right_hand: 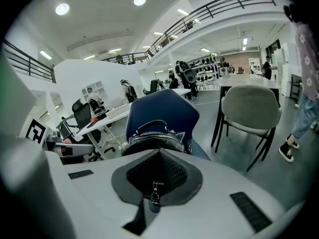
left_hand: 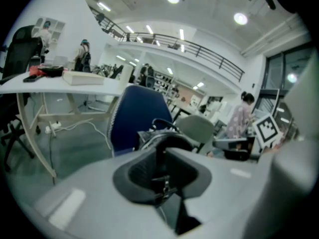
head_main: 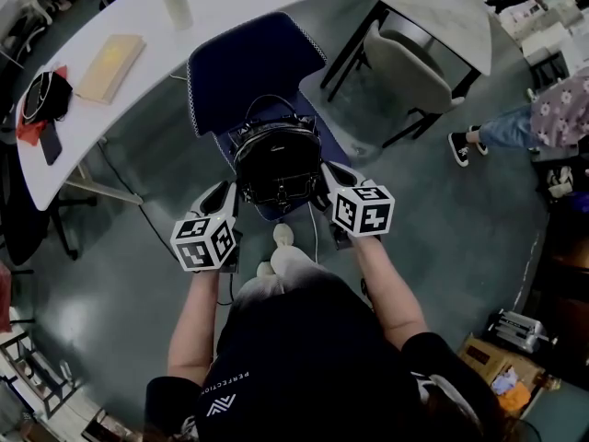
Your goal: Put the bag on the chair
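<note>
The bag (head_main: 276, 164), a black leather backpack, stands upright on the seat of the blue chair (head_main: 248, 72), its top handle arched towards the backrest. The left gripper (head_main: 225, 196) sits against the bag's left side, jaws pressed together on a thin left strap (left_hand: 163, 185) with a metal buckle. The right gripper (head_main: 331, 182) is at the other side, likewise clamped on a buckled right strap (right_hand: 154, 190). A white table (head_main: 138, 7) stands behind the chair.
</note>
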Motion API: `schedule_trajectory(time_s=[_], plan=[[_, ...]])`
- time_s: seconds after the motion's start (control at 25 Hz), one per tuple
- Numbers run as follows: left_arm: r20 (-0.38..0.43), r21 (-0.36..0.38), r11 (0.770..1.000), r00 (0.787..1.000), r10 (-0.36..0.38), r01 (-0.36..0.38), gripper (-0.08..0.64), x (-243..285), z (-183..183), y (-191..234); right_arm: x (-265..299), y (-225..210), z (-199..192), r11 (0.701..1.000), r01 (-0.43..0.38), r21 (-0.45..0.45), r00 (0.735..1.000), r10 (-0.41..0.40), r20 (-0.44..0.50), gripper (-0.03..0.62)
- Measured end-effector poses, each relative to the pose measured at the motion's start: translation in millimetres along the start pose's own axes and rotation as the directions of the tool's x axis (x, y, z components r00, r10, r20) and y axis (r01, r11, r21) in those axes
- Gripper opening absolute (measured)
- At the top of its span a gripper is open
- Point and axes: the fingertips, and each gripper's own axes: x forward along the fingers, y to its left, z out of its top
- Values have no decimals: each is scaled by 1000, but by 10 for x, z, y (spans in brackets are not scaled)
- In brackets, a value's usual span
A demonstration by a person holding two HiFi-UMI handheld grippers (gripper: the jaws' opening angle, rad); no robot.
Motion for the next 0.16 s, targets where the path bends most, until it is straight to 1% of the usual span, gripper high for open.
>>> schedule_trajectory(time_s=[0.16], plan=[[3,3,1000,1000,-2,2,63,42,25,-54,17,-4,15,1000,-17,-13,1000,17,-7,-2]])
